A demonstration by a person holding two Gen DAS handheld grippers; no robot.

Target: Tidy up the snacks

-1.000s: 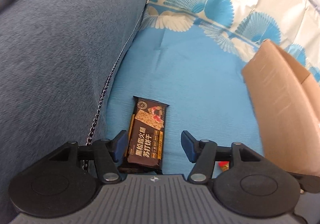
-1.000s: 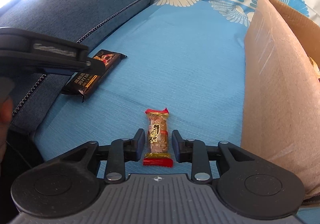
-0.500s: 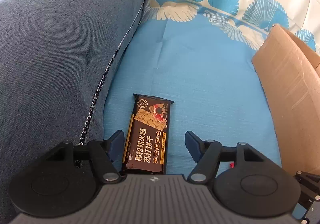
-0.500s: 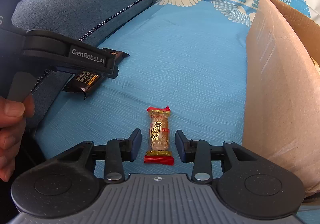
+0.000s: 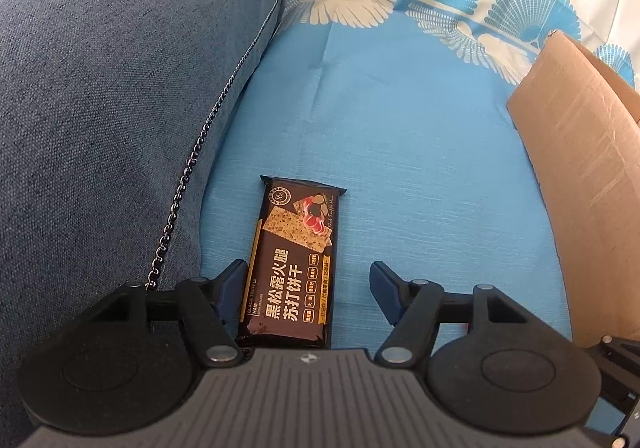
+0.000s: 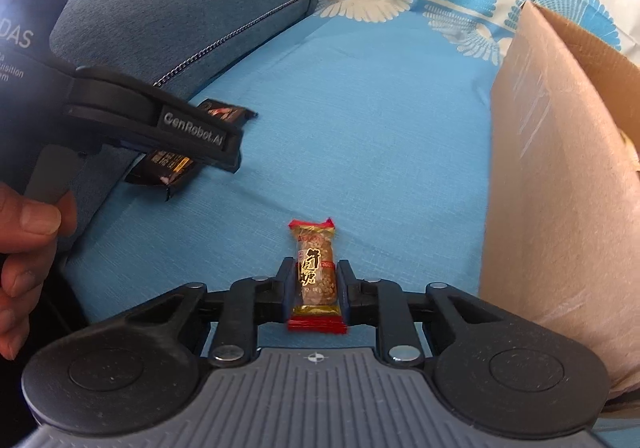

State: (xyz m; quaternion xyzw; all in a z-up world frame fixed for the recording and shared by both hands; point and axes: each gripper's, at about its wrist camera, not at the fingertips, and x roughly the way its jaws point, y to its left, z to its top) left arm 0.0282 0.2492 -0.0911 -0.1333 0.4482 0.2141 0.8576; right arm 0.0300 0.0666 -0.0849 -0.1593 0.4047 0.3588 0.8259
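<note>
A dark brown cracker pack [image 5: 296,260] lies flat on the blue cloth [image 5: 400,127], beside the sofa cushion. My left gripper [image 5: 307,270] stands open astride its near half; the left pad is close to the pack's edge and the right pad is well clear. A small peanut candy [image 6: 314,244] in a clear wrapper with red ends lies between the fingers of my right gripper [image 6: 316,268]. Its jaws are closing, and both pads touch the candy's sides. The right wrist view also shows the cracker pack [image 6: 168,163], partly hidden under the left gripper.
A grey-blue sofa cushion [image 5: 100,107] with a chain trim rises on the left. An open cardboard box [image 6: 560,167] stands on the right, its tall side wall facing me. A person's hand [image 6: 24,240] holds the left gripper's handle.
The right gripper's fingers have closed in from either side until they touch the candy. The left gripper has moved slightly forward over the cracker pack, with its jaws still wide.
</note>
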